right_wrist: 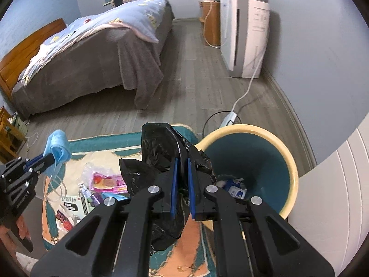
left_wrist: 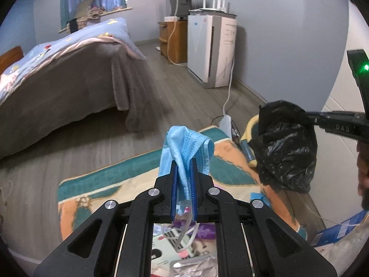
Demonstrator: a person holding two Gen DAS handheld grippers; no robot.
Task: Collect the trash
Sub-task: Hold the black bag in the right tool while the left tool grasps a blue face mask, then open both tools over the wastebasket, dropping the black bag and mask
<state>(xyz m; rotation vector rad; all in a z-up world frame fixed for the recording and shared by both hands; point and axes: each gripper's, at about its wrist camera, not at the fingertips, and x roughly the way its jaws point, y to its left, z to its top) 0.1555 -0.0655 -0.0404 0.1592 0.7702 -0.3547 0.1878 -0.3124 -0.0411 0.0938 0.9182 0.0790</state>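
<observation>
Jaws of the left gripper (left_wrist: pixel 184 161) are pressed together on a blue face mask (left_wrist: pixel 184 147); the mask drapes over both pad tips and its white ear loops dangle below, above the rug. Jaws of the right gripper (right_wrist: pixel 181 161) are nearly closed on a crumpled black plastic bag (right_wrist: pixel 161 152), which bunches up above the pads and hangs down beneath them.

Right wrist view: left gripper (right_wrist: pixel 49 158) enters from the left edge with the mask (right_wrist: pixel 57 146) held clear of the floor, above the rug's left side. Bag sits just left of a trash bin (right_wrist: pixel 288 161), cream rim, teal inside, with white and blue scraps at its bottom. Bin stands at the rug's right end, near a white wall panel.

Patterned rug (right_wrist: pixel 110 143), teal, orange and cream, carries loose litter: a clear wrapper with pink packet (right_wrist: pixel 106 182), a printed leaflet (right_wrist: pixel 72 204), small purple item beside it.

Left wrist view: right gripper (left_wrist: pixel 309 117) comes in from the right with the bag (left_wrist: pixel 286 147) suspended over the bin's edge.

Background: bed (right_wrist: pixel 92 53) with grey cover and blue quilt, white appliance (right_wrist: pixel 244 34) against the wall, white power strip (right_wrist: pixel 228 118) on the wood floor.
</observation>
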